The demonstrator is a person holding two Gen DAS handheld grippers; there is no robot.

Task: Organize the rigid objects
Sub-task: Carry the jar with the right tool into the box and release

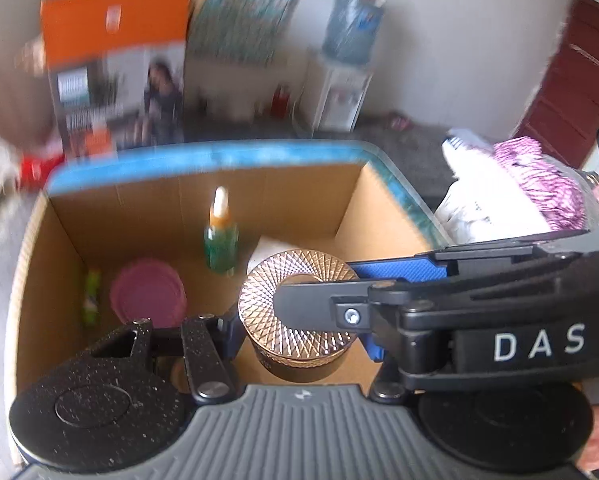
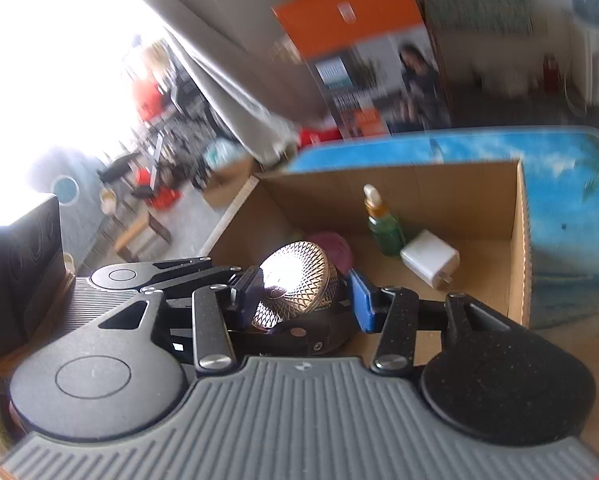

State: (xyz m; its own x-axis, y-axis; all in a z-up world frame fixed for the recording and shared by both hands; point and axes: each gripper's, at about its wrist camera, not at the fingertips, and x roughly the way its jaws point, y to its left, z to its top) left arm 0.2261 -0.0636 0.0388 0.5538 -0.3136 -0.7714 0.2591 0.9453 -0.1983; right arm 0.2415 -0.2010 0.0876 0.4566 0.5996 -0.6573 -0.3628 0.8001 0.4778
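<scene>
You are holding a round jar with a rose-gold lid cut in a fine diamond lattice point(image 1: 299, 304), lifted over the open cardboard box point(image 1: 379, 216). Both tools are on it. Your left gripper point(image 1: 303, 328) has its blue pads pressed to the jar's sides, so it is clamped on the jar. Your right gripper point(image 2: 303, 296) also has the jar between its blue pads point(image 2: 361, 300), which appear to press on it; the jar tilts and its lid catches a bright glare in the right wrist view. In the left wrist view the right tool's black arm lies across the lid, and the white letters "DAS" point(image 1: 539, 346) read on its body.

Inside the box, a green glass dropper bottle with an orange collar and white bulb point(image 1: 220, 236) stands upright near the far wall. A round pink lid or dish point(image 1: 147, 294) lies flat on the floor of the box, with a small lime-green item point(image 1: 92, 294) just beside it by the left wall; blur hides what that is. A white plug-in charger block point(image 2: 429, 258) lies near the bottle.

The box sits on a table covered in a blue beach print point(image 2: 567, 184). Behind it stands a tall orange and white printed carton point(image 1: 115, 64), its text too blurred to read.
</scene>
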